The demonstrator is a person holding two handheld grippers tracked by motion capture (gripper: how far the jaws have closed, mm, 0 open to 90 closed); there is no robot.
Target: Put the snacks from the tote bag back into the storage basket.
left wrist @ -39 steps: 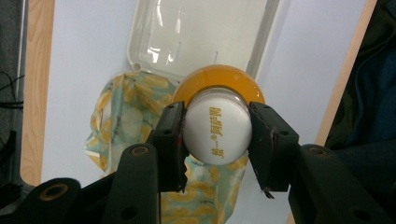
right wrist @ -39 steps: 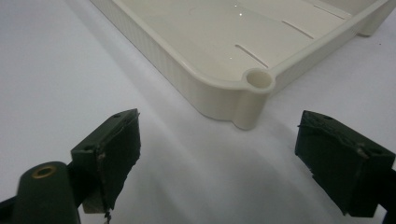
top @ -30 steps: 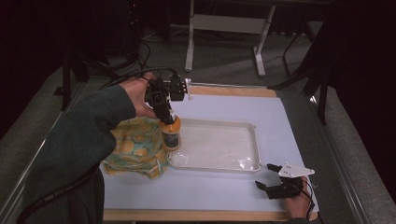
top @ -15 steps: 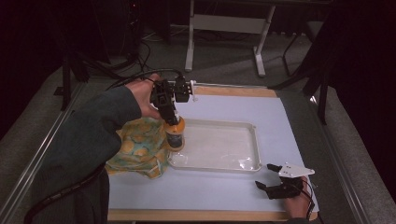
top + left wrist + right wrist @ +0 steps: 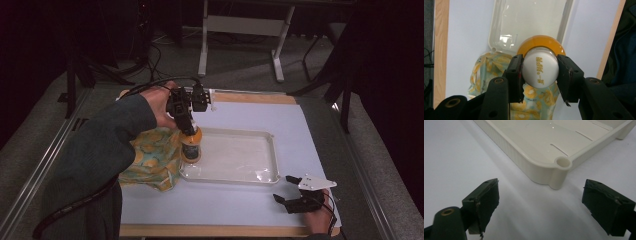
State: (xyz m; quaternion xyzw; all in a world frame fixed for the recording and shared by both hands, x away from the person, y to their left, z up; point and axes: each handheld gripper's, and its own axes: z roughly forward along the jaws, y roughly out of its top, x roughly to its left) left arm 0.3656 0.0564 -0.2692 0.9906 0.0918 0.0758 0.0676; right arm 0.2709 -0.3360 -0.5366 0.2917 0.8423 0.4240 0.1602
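Left gripper [image 5: 540, 72] is clamped on the white cap of an orange bottle [image 5: 541, 46], one black jaw on each side of the cap, pads pressing it. Cap has yellow lettering on top. In the high view the left gripper [image 5: 189, 131] points down onto the bottle [image 5: 191, 147], which stands upright at the left end of the cream tray [image 5: 270, 150]; can't tell whether its base is on the tray floor or just above it. Yellow-and-teal patterned cloth [image 5: 150, 160] lies bunched just left of the tray, touching its left edge, partly under the person's dark green sleeve [image 5: 100, 155].

Right gripper [image 5: 541, 202] is released, jaws wide apart, nothing between them, only the white table mat [image 5: 454, 157] under them. One rounded corner of the tray [image 5: 554, 176], with a small round hole, sits just ahead of the jaws, not touching. High view: right gripper [image 5: 292, 192] rests low on the mat [image 5: 310, 130] near the front right corner, well apart from the bottle, grey three-cornered plate on top.
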